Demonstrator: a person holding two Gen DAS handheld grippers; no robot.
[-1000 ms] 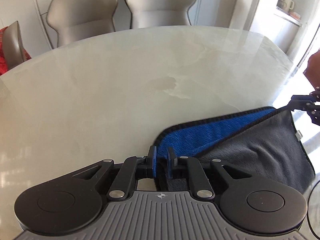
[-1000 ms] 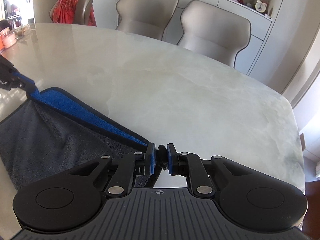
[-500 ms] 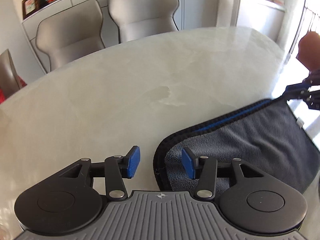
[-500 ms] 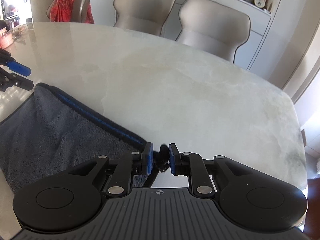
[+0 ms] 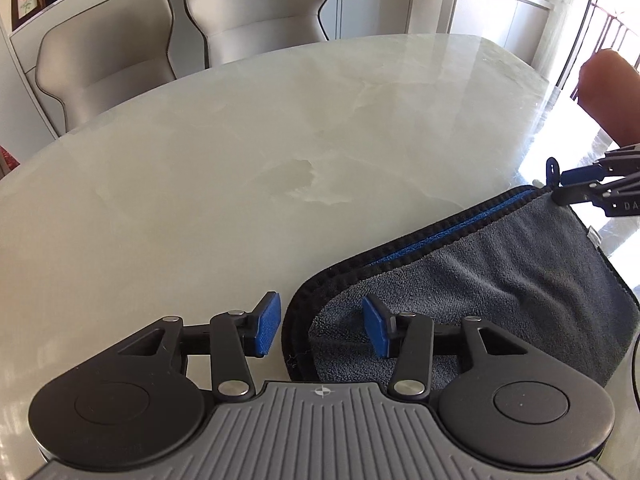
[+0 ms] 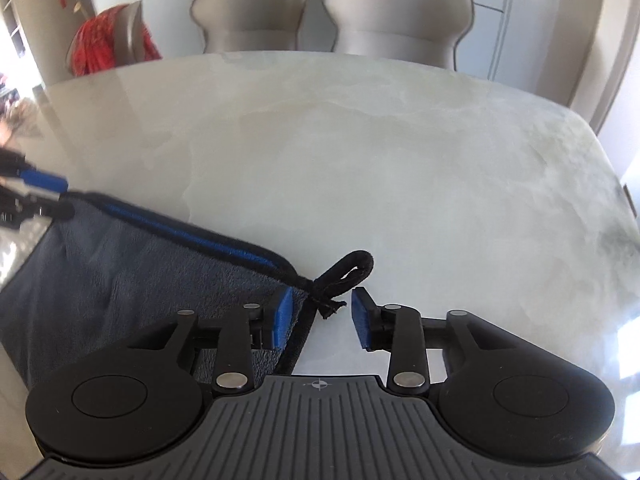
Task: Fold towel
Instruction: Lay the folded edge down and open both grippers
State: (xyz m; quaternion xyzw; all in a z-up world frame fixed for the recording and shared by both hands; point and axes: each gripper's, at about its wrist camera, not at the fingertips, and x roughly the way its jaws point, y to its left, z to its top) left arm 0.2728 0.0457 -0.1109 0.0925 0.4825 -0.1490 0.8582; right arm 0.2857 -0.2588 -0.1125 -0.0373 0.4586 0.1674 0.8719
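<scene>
My left tongs (image 5: 322, 328) stand wide, straddling the rounded, black-stitched corner of the towel (image 5: 500, 280). My right tongs (image 6: 322, 318) are likewise wide, holding nothing, about the corner with the corded black loop (image 6: 348, 270). The plush grey towel, folded with a blue strip showing along its edge, lies flat on the glossy pale marble bench (image 5: 240, 152).
</scene>
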